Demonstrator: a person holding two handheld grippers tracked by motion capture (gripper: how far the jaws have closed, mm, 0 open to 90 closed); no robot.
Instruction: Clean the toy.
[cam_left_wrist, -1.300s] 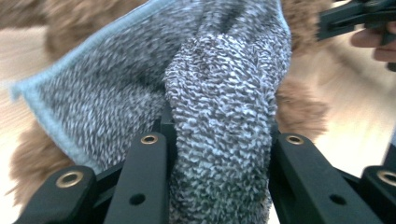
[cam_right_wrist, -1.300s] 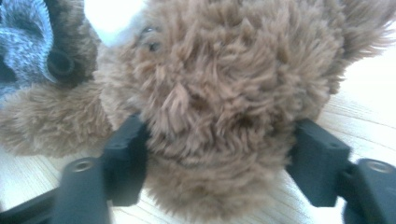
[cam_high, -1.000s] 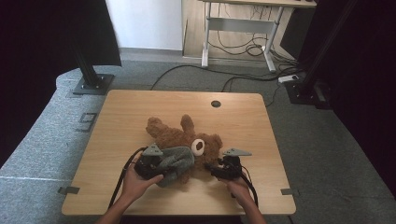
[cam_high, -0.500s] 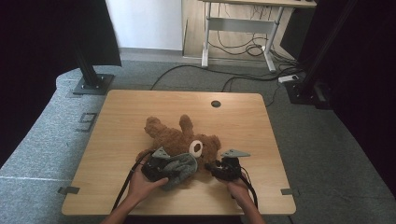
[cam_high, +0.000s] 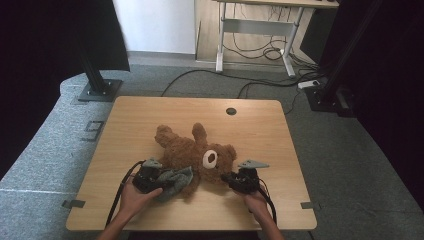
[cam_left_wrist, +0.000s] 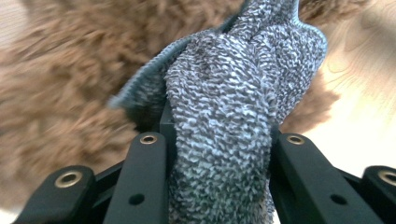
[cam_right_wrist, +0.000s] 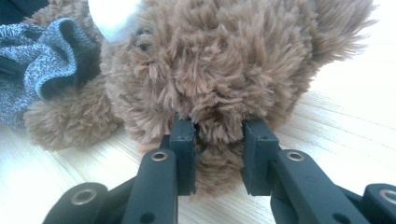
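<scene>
L gripper (cam_high: 150, 176) clamped on grey knit cloth (cam_left_wrist: 233, 116) by teddy bear (cam_high: 195, 152), R gripper (cam_high: 239, 179) jaws just closing, pinching bear's head fur; dressing/wiping barely begun, most left.

Both forearms come in from the near edge of the table, each hand wrapped around its tool. The left gripper (cam_high: 165, 179) lies low at the left, pointing right and slightly away, its jaws clamped tight on a grey cloth (cam_left_wrist: 233, 121). The right gripper (cam_high: 226, 177) lies level at the right, pointing left; its jaws have just been closing, and the pads now press into the bear (cam_right_wrist: 219, 79).
</scene>
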